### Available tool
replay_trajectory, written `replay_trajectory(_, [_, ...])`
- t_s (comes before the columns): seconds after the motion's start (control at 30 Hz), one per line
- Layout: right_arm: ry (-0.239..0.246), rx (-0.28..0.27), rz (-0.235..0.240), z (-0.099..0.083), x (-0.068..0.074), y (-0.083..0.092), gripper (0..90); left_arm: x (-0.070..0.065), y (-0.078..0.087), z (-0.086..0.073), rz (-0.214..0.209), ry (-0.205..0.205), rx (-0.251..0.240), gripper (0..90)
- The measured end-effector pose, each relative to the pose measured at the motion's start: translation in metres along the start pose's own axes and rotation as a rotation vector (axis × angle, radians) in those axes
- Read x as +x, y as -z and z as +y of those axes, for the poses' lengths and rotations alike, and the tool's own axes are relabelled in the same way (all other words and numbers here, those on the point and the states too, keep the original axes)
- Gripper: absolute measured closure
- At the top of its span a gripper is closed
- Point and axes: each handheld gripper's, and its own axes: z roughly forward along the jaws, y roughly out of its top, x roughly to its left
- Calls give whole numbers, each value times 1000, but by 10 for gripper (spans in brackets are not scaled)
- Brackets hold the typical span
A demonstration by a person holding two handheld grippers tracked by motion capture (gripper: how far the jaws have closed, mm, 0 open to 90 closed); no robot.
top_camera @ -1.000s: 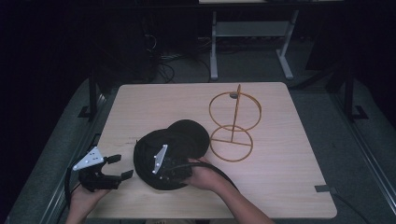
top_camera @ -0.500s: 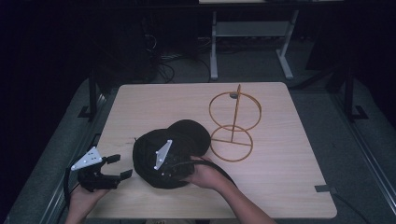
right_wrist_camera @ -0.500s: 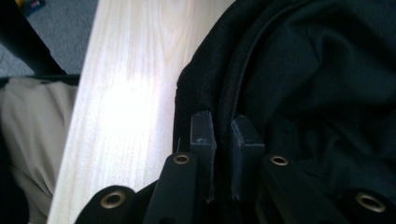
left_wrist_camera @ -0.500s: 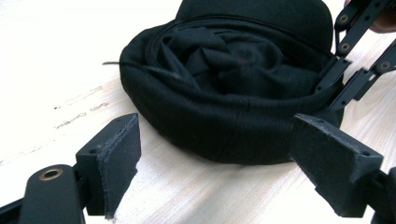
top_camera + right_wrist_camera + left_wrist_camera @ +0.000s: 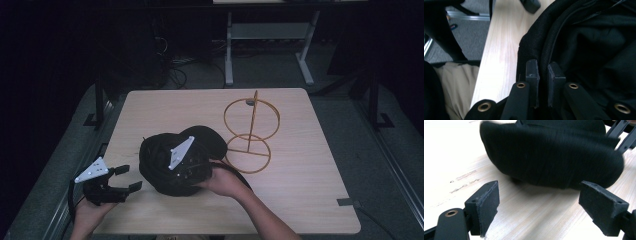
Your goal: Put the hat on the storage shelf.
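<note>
A black cap [image 5: 155,150] lies on the wooden table [image 5: 300,175], left of centre, brim toward the stand. My right gripper [image 5: 175,167] reaches over it from the person's hand and is shut on the cap's rim [image 5: 543,67]; the dark lining of the cap [image 5: 594,45] lies beside the jaws. My left gripper [image 5: 129,178] rests near the table's front left edge, open, its pads [image 5: 487,205] wide apart with bare wood between them. The cap's crown [image 5: 554,157] rises just beyond those pads, not touching them.
An orange wire stand [image 5: 250,132] with two rings on an upright post stands right of the cap. The table's front edge and the person's lap [image 5: 456,82] are close to the right gripper. A metal frame [image 5: 270,35] and cables lie on the floor beyond.
The right gripper, shut on the cap, has moved slightly away from the person, and the cap has shifted with it. The left gripper has hardly moved.
</note>
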Motion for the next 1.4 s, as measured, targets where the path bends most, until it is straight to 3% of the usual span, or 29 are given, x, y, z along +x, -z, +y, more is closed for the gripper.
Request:
replay_trajectory(0.5, [-32, -107, 18, 12, -3, 27, 809, -13, 1, 13, -39, -31, -55, 162])
replay_trajectory(0.83, [-55, -190, 15, 19, -13, 50, 810, -22, 3, 30, -83, -63, -111, 162])
replay_trajectory(0.97, [-57, -197, 16, 21, -14, 57, 810, -26, 3, 40, -84, -86, -142, 161])
replay_trajectory(1.1, [-48, -198, 18, 26, -13, 65, 809, -23, 2, 49, -68, -99, -142, 160])
replay_trajectory(1.23, [-39, -203, 25, 28, -11, 73, 809, -20, 4, 58, -93, -99, -189, 149])
replay_trajectory(1.4, [-30, -211, 36, 29, -9, 81, 810, -19, -2, 67, -118, -101, -205, 138])
